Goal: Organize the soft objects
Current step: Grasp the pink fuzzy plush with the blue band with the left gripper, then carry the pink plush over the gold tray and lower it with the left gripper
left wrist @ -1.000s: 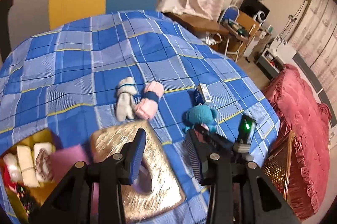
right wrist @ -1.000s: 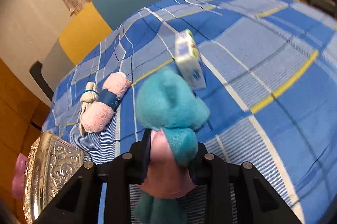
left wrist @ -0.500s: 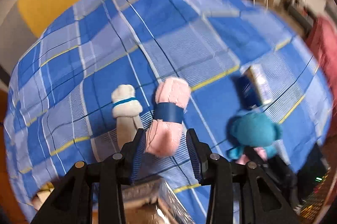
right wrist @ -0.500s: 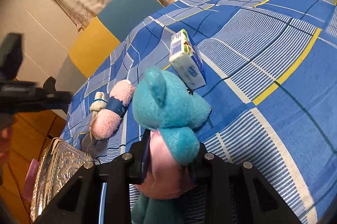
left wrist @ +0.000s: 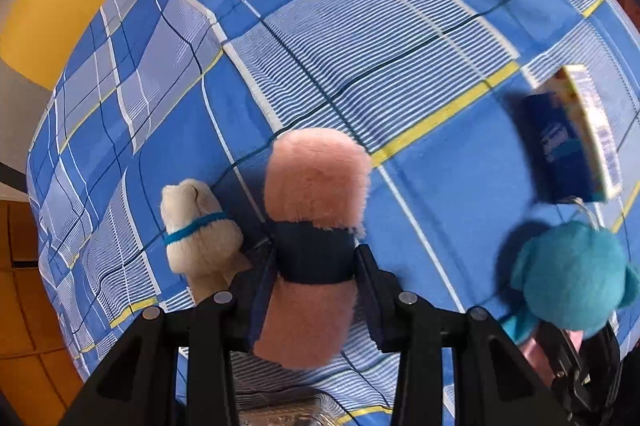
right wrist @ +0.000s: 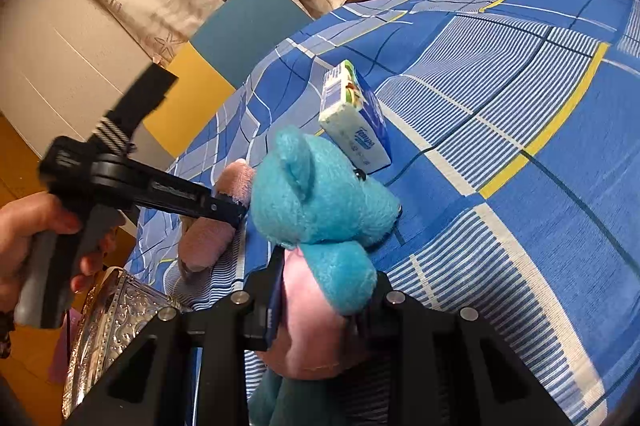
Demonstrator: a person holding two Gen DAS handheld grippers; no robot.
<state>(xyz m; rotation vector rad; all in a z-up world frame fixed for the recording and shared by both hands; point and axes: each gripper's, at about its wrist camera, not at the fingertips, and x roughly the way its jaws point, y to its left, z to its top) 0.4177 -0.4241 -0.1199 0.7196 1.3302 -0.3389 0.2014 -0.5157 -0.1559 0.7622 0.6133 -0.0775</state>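
Observation:
A pink rolled towel (left wrist: 314, 246) with a dark blue band lies on the blue plaid cloth (left wrist: 360, 26). My left gripper (left wrist: 314, 294) straddles it at the band, jaws open and close to its sides. A cream rolled towel (left wrist: 198, 230) lies just left of it. My right gripper (right wrist: 320, 310) is shut on a teal plush bear (right wrist: 324, 202) with a pink belly, held above the cloth; the bear also shows in the left wrist view (left wrist: 572, 278). The left gripper (right wrist: 224, 210) shows in the right wrist view, over the pink towel (right wrist: 208, 238).
A tissue pack (right wrist: 356, 122) stands behind the bear; it also shows in the left wrist view (left wrist: 572, 142). An embossed silver tray (right wrist: 112, 322) sits at the near left edge of the cloth. A yellow and blue chair back (right wrist: 240, 26) is behind.
My left gripper moved forward and down until its jaws came around the pink towel's band. My right gripper kept hold of the teal bear and lifted it a little.

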